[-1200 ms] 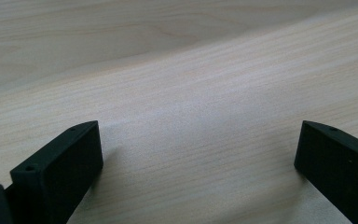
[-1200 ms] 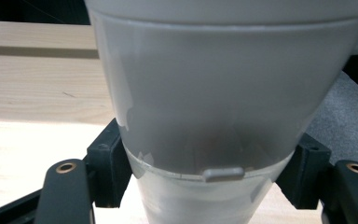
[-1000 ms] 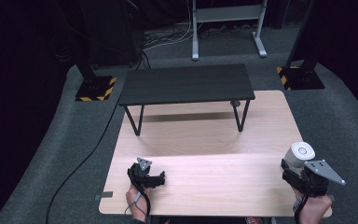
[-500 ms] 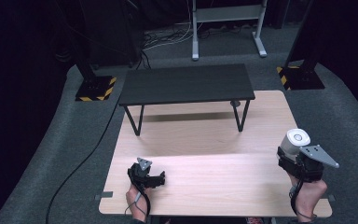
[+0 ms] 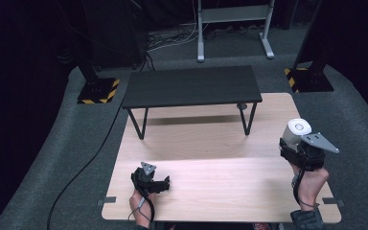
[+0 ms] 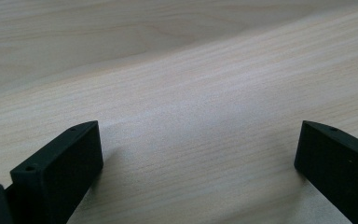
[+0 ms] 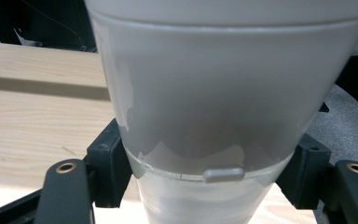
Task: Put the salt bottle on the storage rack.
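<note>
A white lidded cup (image 5: 298,130) is held upright above the right side of the light wooden table (image 5: 211,163). My right gripper (image 5: 294,146) is shut on it, and in the right gripper view both jaws press the cup (image 7: 214,116) low on its frosted body. My left gripper (image 5: 159,184) rests low on the near left of the table. Its jaws stand wide apart over bare wood (image 6: 200,121) with nothing between them.
A small black bench (image 5: 191,86) stands across the far half of the table. Around the table lies dark carpet with a black cable (image 5: 84,163) at the left, stand bases with yellow-black stripes (image 5: 96,91), and a grey metal frame (image 5: 232,28) behind.
My right gripper has lifted and carried the white cup a little forward and to the left. The left gripper has stayed where it was.
</note>
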`<state>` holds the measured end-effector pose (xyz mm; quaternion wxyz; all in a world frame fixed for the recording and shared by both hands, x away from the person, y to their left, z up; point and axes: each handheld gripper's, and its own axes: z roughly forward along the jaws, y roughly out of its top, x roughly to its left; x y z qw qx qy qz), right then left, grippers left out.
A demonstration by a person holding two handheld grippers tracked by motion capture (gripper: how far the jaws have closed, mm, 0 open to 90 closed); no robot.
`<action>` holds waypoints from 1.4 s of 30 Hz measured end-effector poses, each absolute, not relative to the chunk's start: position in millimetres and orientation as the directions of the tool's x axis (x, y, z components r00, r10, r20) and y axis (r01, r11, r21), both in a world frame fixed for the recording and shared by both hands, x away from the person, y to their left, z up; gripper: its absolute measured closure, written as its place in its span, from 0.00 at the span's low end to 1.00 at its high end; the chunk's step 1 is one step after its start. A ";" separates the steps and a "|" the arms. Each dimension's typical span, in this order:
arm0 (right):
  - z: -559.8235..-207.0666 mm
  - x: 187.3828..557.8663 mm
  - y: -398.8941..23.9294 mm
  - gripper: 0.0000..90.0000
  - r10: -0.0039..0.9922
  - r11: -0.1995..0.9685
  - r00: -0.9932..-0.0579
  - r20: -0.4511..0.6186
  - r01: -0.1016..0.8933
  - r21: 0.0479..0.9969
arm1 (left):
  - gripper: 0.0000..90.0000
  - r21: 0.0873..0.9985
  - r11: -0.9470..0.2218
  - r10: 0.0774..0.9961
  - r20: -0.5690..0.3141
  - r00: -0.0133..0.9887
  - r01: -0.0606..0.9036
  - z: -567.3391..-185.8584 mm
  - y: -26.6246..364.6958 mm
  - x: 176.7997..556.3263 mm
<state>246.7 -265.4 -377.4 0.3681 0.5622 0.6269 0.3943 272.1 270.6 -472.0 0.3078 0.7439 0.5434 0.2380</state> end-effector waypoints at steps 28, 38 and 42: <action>-328.7 303.3 -246.9 0.33 0.992 0.082 -0.119 -0.038 0.389 0.918 | 0.00 0.716 -0.219 0.955 0.016 0.297 0.663 -471.9 271.0 272.4; -310.3 319.9 -238.4 0.33 0.989 0.085 -0.142 -0.032 0.387 0.918 | 0.00 0.715 -0.218 0.955 0.015 0.297 0.664 -471.9 271.3 272.6; -304.0 324.6 -234.9 0.33 0.988 0.088 -0.151 -0.032 0.383 0.919 | 0.00 0.715 -0.219 0.954 0.015 0.298 0.664 -471.8 271.3 272.6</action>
